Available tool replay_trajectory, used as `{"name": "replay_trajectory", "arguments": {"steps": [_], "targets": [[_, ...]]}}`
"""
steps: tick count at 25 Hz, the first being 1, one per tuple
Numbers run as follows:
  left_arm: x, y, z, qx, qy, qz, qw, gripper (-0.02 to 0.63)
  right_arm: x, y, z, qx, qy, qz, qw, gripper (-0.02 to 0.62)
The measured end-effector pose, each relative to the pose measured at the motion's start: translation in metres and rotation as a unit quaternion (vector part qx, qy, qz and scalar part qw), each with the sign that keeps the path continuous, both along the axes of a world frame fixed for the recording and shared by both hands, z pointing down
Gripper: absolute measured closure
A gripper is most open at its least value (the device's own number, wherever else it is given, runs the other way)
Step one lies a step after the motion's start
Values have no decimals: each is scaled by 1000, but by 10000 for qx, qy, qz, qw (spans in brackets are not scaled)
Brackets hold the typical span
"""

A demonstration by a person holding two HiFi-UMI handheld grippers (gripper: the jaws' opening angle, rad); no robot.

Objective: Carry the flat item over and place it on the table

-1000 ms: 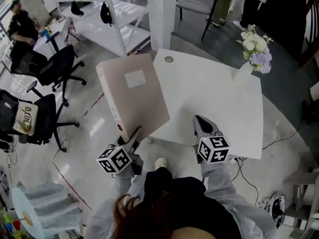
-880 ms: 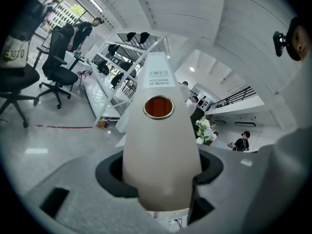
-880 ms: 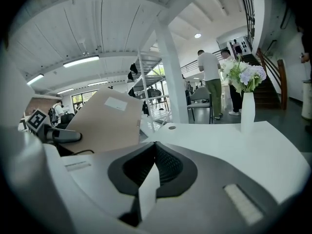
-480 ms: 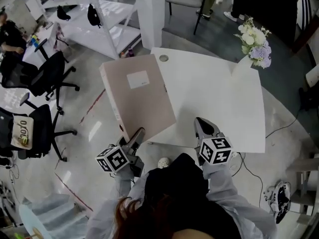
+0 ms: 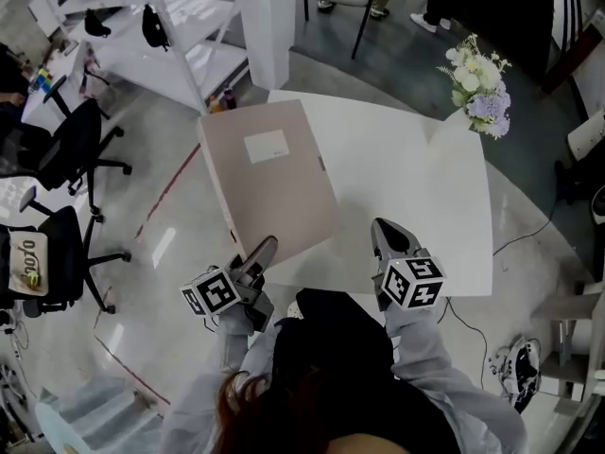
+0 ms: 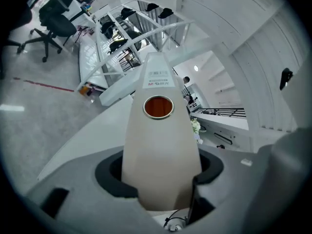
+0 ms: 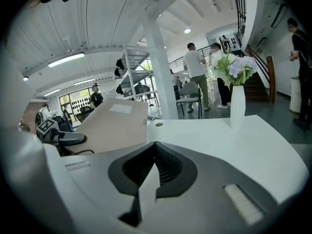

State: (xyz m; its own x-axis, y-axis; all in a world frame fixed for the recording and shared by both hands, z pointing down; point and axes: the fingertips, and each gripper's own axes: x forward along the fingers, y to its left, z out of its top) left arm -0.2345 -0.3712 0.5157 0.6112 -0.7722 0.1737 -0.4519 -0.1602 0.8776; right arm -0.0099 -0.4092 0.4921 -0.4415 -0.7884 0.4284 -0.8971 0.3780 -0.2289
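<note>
The flat item is a beige file binder with a white label. It hangs over the left part of the white table, with its near corner in my left gripper. In the left gripper view the binder's spine, with its round finger hole, stands up between the jaws, which are shut on it. My right gripper hovers over the table's near edge, shut and holding nothing. The right gripper view shows the binder to the left of its closed jaws.
A white vase of flowers stands at the table's far right corner. Office chairs and a white shelf rack are on the left. A white pillar rises behind the table. People stand at the back.
The left gripper has carried the binder to the right, so more of it lies over the table. The right gripper has shifted only slightly.
</note>
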Motion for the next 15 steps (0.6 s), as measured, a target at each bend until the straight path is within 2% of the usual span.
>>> {"name": "replay_trajectory", "arguments": {"steps": [3,6,8,15], "targets": [[6,-24,0,-113,314,40,9994,328,4,-20,-1,-29,-19,22,10000,581],[10,-49,5,-252,394,75,9989,328,8,-40,3,-113,-31,4,9999,583],[16,-64,8,-309,607,132,9976,328,12,-52,6,-169,-63,33,9998,583],[42,-98,25,-810,1465,268,9855,328,30,-85,25,-427,-135,109,9989,581]]}}
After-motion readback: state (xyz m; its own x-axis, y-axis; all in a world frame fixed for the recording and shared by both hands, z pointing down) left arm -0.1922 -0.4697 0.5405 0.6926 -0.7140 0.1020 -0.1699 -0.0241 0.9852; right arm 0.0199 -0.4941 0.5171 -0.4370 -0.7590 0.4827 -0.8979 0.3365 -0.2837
